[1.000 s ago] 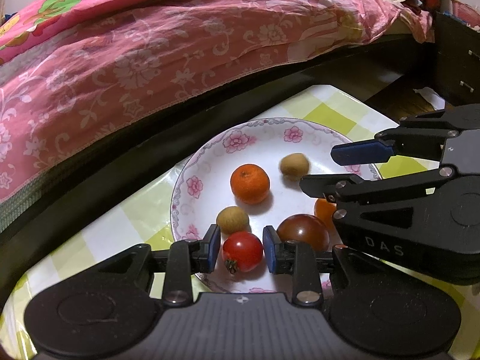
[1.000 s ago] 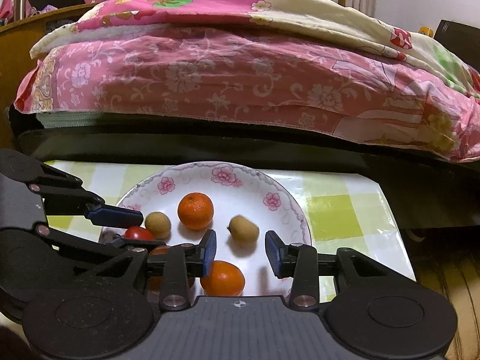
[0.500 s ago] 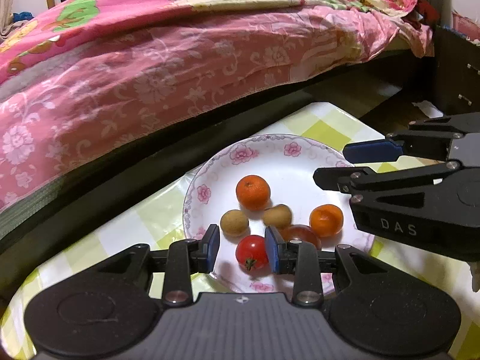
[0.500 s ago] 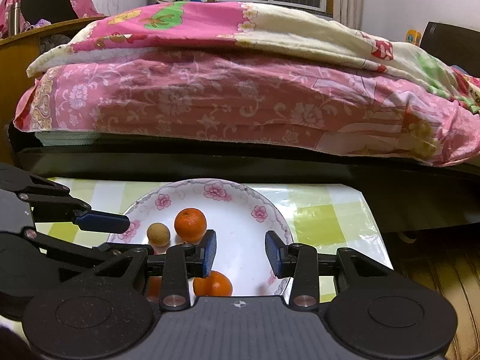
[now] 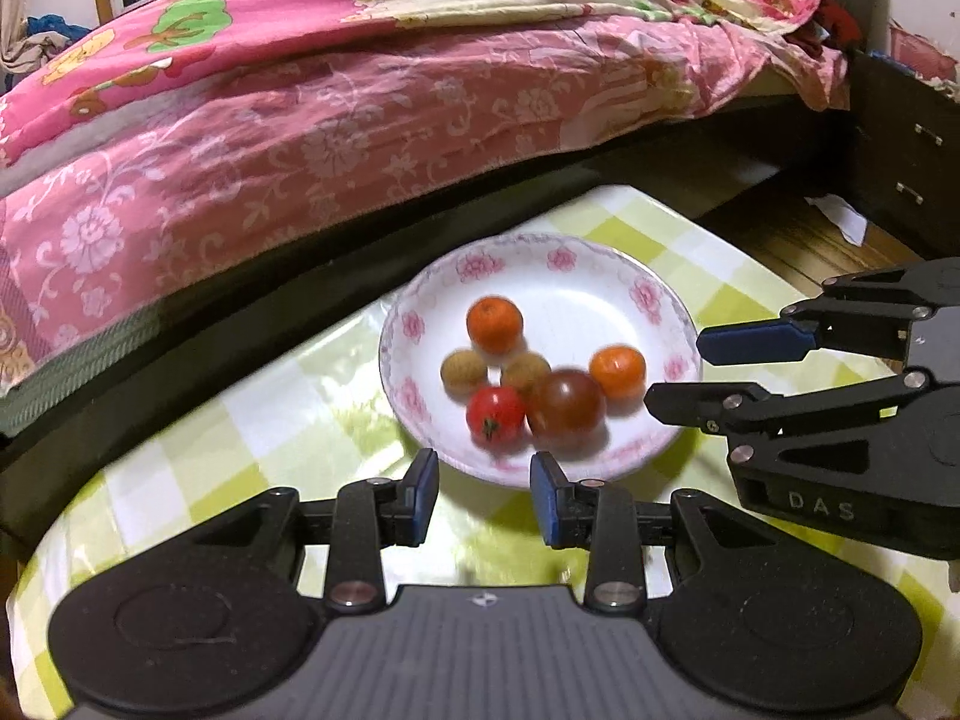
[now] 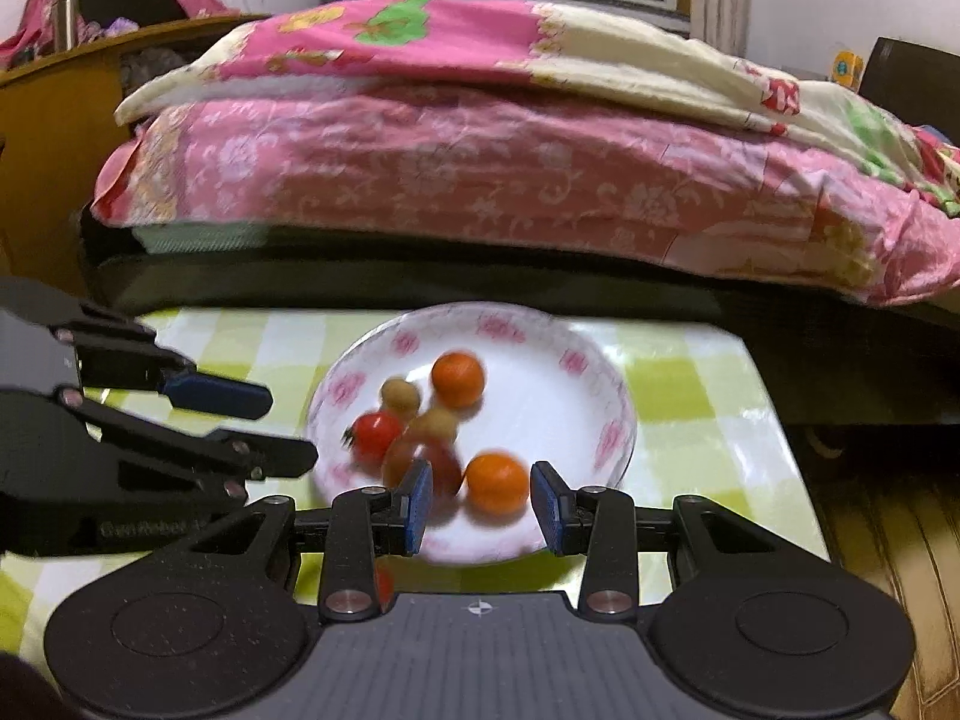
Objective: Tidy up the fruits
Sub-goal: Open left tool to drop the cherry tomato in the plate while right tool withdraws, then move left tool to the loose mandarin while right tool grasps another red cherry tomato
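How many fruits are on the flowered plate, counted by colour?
Orange: 2, one at the back and one at the right.
Brown, small: 2, and.
Bright red: 1.
Dark red-brown: 1.
Total: 6, all on the plate.

a round floral-rimmed white plate [image 5: 651, 300] sits on the green-checked tablecloth table [image 5: 198, 450], before a bed with a pink floral quilt [image 5: 300, 120]. on the plate, two orange mandarins [image 5: 494, 324] lie behind a red cherry tomato [image 5: 495, 414] and a dark brownish tomato [image 5: 567, 401], with two tan round longans [image 5: 462, 373] between.
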Available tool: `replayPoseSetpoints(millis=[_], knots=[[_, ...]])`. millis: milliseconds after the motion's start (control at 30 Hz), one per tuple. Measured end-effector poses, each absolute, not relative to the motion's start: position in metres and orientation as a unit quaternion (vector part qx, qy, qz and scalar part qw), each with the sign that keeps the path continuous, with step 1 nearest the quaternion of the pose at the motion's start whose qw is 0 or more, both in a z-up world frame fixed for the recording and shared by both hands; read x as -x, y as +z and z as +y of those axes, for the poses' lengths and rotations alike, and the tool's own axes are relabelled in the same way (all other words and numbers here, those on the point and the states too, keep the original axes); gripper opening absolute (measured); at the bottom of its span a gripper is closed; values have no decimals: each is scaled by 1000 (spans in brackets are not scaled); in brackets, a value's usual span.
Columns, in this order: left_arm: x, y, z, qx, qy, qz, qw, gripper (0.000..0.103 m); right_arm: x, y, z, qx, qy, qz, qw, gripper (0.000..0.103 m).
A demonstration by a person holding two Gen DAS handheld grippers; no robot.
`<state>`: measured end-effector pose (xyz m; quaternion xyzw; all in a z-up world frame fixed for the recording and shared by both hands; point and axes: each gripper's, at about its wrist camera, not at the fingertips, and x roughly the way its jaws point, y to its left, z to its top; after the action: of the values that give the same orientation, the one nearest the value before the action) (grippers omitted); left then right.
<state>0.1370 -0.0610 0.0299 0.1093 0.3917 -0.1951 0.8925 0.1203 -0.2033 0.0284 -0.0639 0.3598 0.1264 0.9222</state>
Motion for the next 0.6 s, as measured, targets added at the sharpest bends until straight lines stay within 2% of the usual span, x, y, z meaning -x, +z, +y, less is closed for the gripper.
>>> replayPoseSetpoints(millis=[600], knots=[[-101,0,-51,-136,-236,436,858,42,-110,-4,-179,62,171,410,894,35]])
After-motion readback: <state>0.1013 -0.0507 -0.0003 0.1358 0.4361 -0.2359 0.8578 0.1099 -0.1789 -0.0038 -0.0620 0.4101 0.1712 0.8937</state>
